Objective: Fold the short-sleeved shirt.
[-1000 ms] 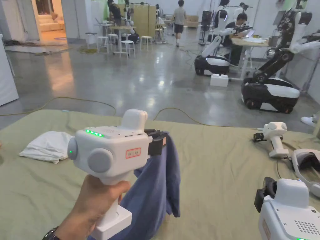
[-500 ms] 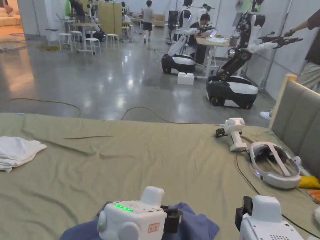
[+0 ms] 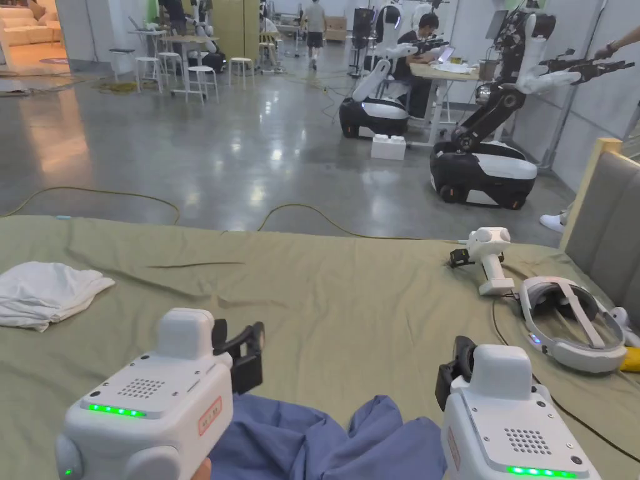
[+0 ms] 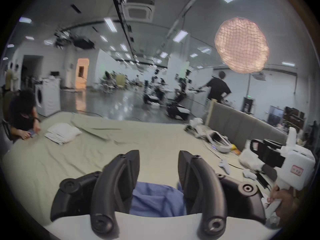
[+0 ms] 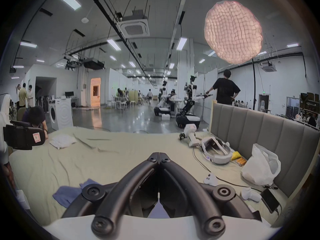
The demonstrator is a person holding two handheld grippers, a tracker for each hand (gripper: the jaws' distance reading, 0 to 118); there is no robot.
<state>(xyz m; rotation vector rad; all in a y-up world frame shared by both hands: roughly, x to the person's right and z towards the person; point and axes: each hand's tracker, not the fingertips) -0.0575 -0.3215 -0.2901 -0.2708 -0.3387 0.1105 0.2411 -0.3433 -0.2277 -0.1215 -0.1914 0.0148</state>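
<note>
**Blue shirt crumpled at the near edge of the bed, both claws free of it**

Bed [image 3: 350,300] — wide, covered in an olive-green sheet with loose wrinkles; taken as the landmark here. Grey padded headboard [image 5: 259,127] stands along its right side.

Short-sleeved shirt [image 3: 294,437] — blue, bunched in a heap on the bed's near edge, not spread out. In the left gripper view its cloth [image 4: 155,200] lies below and between the jaws, with no contact visible.

Left claw [image 4: 158,159] — above the bed's near-left part, over the shirt; jaws spread wide apart, nothing between the tips. In the head view it sits at [image 3: 250,350].

Right claw [image 5: 159,155] — above the bed's near-right part, to the right of the shirt heap; jaw tips pressed together, gripping nothing. In the head view, most of it is hidden behind its white housing [image 3: 459,369].

White folded cloth [image 3: 50,294] — on the bed's far-left part, well apart from the shirt.

White plastic bag [image 5: 261,164] — against the headboard, on the bed's right side.

Headset [image 3: 572,322] — white, on the bed's right side near the headboard, cable trailing toward the near edge.

Spare gripper [image 3: 490,259] — white, lying at the bed's far-right corner, just beyond the headset.
</note>
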